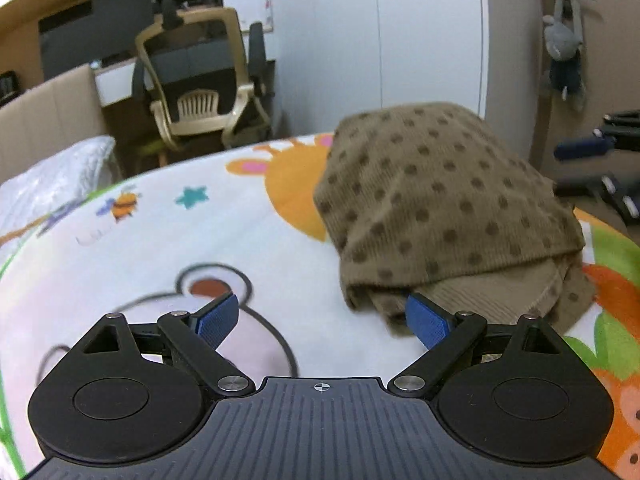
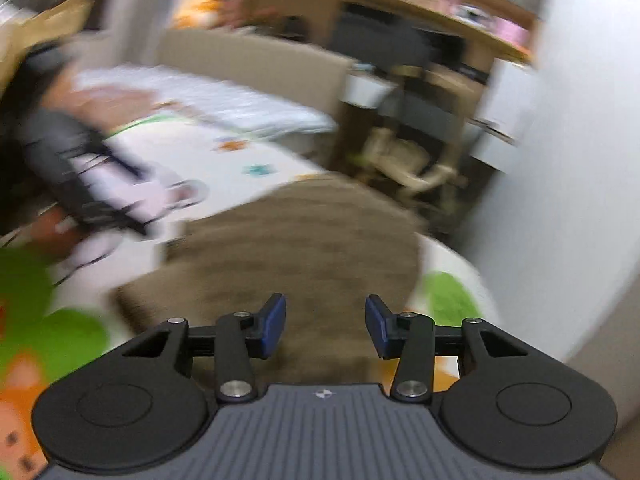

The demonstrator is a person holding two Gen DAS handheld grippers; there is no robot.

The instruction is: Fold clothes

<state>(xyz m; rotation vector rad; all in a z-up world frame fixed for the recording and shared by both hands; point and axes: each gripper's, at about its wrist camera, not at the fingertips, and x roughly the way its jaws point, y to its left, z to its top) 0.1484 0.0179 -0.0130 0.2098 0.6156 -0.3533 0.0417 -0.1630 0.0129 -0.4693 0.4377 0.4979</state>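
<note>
A brown garment with dark dots (image 1: 440,208) lies folded into a thick bundle on a cartoon-print bed sheet (image 1: 160,240). My left gripper (image 1: 322,320) is open wide just in front of the bundle's near left corner, and its right blue finger (image 1: 426,322) touches the fold's lower edge. In the right wrist view, which is motion-blurred, the same garment (image 2: 300,240) lies straight ahead, and my right gripper (image 2: 325,328) is open and empty above its near edge. The left gripper and the hand holding it (image 2: 80,168) show blurred at the left.
A white pillow (image 1: 52,184) and a beige headboard (image 1: 48,120) lie at the far left of the bed. An office chair (image 1: 200,80) and a desk stand beyond the bed. White wardrobe doors (image 1: 400,40) rise behind the garment. Dark gear (image 1: 608,168) lies at the right.
</note>
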